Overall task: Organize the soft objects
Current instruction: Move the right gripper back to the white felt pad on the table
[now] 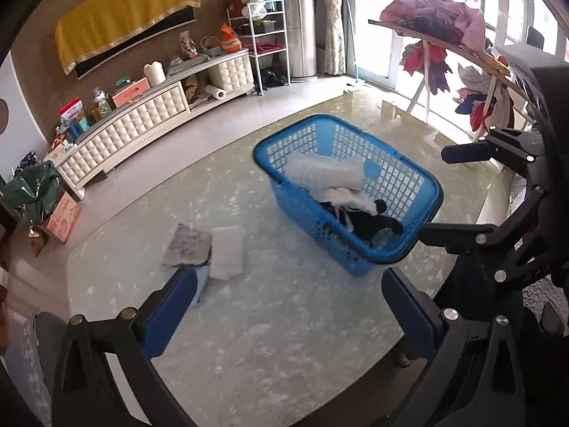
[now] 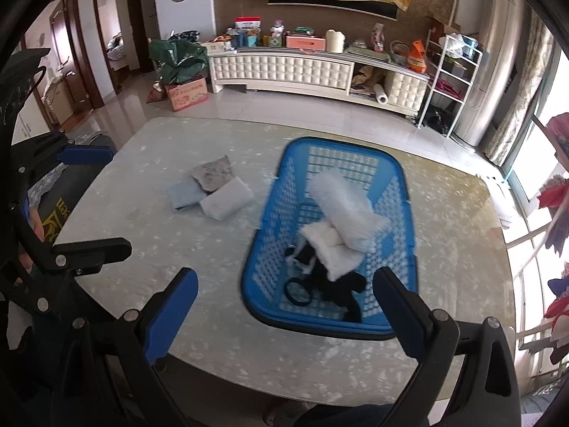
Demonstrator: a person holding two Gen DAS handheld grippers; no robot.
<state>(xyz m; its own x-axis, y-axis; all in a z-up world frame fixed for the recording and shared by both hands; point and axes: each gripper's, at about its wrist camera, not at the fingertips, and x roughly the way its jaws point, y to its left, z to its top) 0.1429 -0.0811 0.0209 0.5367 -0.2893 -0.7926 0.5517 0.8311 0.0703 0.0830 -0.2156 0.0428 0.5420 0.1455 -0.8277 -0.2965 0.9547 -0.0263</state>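
A: While both tools hang over the counter (image 2: 142, 142) with nothing in them, left tool (image 1: 281, 306) and right tool (image 2: 284, 306) spread wide, which comes next?

B: Left of centre lie three folded cloths (image 2: 209, 192). Right of them, the blue laundry basket (image 2: 270, 213) holds the white towel (image 2: 341, 206). I'd pinch its upper edge, lift straight, and clear the rim.

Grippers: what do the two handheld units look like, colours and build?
Both match. The left gripper and right gripper have black linkage arms joined by silver round pins and rivets, each ending in two flat blue finger pads. No cables show. In the right wrist view, the left unit's dark body carries faint scrawled markings, unreadable.
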